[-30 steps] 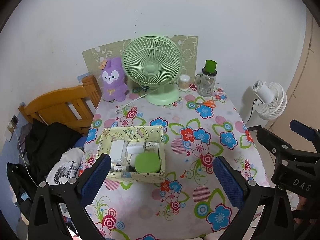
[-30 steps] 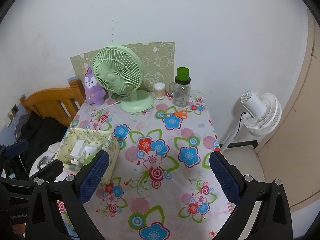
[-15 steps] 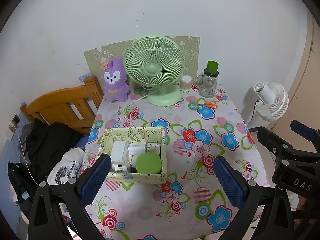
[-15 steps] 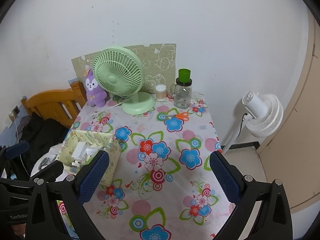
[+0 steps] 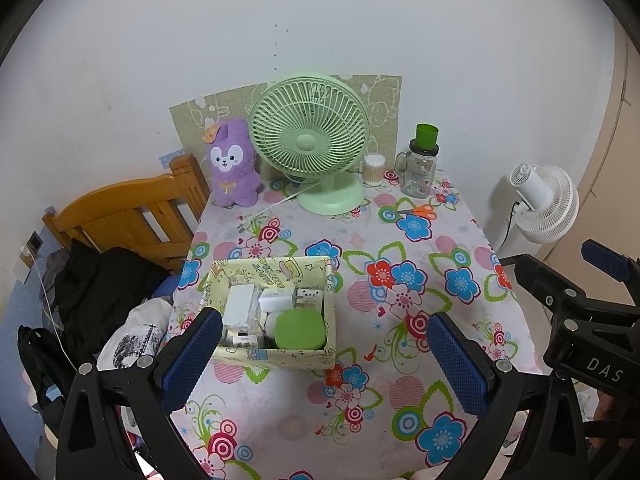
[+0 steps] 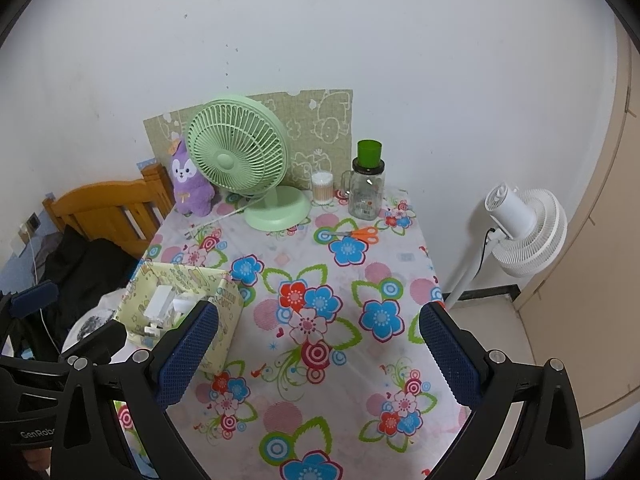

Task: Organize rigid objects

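The left claw point(image 5: 324, 354) is spread wide and holds nothing; its blue-padded fingers point(image 5: 192, 354) hang above the near part of the desk point(image 5: 452, 248), which is covered with a floral cloth. The right claw point(image 6: 318, 354) is likewise spread wide and empty, positioned above the near half of the desk, to the right of the box. The yellow patterned box point(image 5: 276, 354) sits on the left side of the desk, near its left edge. Inside it lie several white chargers and plugs point(image 5: 240, 306) and, at the front right, a green rounded case point(image 5: 300, 330). The remaining items stand along the far edge by the wall: a purple plush toy point(image 5: 232, 164) at left, a green desk fan point(image 5: 310, 142) just beside it, a small jar of cotton swabs point(image 5: 374, 170), and a glass mug with a green cup inverted on top point(image 5: 420, 168). Orange-handled scissors point(image 5: 418, 211) lie flat on the cloth in front of the mug. A white floor fan point(image 6: 524, 232) stands off the desk to the right. A wooden bed frame point(image 5: 120, 216) and dark clothing are at left.
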Demonstrator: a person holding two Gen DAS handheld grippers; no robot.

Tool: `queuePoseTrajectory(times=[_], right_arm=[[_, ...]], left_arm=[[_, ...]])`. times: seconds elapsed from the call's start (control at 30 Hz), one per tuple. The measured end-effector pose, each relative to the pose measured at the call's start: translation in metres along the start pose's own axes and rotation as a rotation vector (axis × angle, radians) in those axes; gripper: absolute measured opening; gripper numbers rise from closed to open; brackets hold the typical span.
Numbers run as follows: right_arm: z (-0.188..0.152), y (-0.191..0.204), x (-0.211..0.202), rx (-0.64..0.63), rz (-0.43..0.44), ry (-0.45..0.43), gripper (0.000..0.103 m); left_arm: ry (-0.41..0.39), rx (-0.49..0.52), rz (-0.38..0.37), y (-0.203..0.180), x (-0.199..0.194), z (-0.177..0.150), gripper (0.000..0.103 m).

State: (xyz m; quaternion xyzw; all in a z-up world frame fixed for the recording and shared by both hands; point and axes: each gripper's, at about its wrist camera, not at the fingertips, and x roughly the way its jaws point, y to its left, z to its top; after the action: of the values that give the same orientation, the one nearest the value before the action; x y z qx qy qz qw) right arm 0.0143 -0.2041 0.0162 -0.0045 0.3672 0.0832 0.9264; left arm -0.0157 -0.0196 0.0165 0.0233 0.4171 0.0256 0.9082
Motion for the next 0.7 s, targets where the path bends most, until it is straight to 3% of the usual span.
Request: queuePoseTrajectory(times=[0.7], right_arm=[[-0.0004, 0.0018, -0.0002, 0.001, 0.007, 0.005, 0.102]], left_arm=[[0.000, -0.002, 0.003, 0.0036, -0.0031, -0.0012, 0.103]])
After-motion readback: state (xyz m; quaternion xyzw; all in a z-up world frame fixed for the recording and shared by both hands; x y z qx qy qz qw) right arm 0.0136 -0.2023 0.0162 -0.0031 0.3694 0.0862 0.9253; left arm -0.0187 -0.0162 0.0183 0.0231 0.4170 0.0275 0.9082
